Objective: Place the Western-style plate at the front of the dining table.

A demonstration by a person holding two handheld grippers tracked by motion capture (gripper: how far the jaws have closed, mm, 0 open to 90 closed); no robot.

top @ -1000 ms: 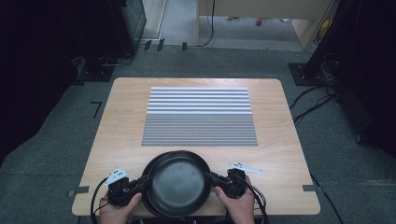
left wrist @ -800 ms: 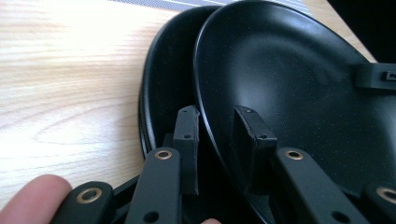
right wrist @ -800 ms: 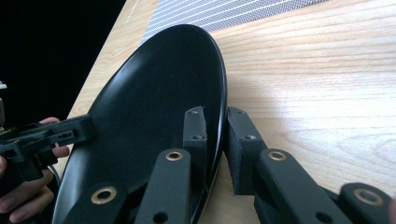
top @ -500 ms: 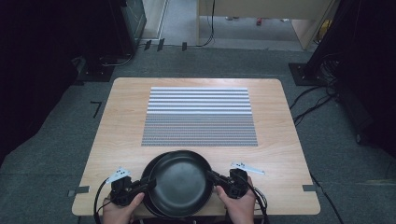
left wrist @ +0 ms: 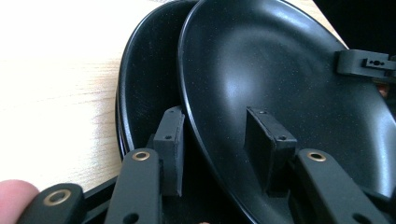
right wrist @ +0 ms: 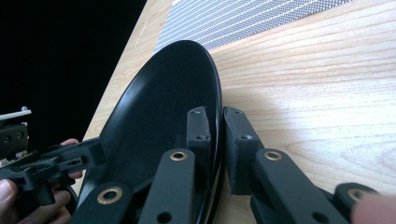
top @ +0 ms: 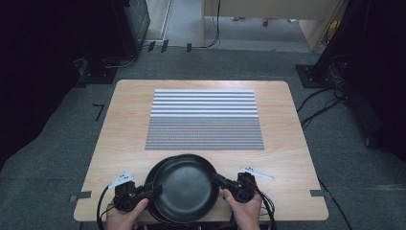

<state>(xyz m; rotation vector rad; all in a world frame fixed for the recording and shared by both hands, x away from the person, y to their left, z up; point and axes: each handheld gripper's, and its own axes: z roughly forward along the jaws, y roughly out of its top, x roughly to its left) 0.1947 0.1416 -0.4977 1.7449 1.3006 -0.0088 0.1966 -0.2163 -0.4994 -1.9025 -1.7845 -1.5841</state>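
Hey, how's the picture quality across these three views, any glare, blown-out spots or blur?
High view: even light, sharp, dark surroundings. Left gripper view: the table is washed out at top left, with a soft sheen on the upper plate. Right gripper view: blurred fingertip at the bottom right corner, black background at left.

We see a light wooden table (top: 119, 139) on grey carpet, with a striped and finely patterned mat (top: 204, 120) lying flat across its middle. At the near edge sit two black plates: the upper plate (top: 186, 187) is offset to the right over the lower plate (top: 149, 184). The left gripper (top: 155, 190) meets the plates' left rim, and the right gripper (top: 216, 179) meets the right rim. Both hands enter from the near side.
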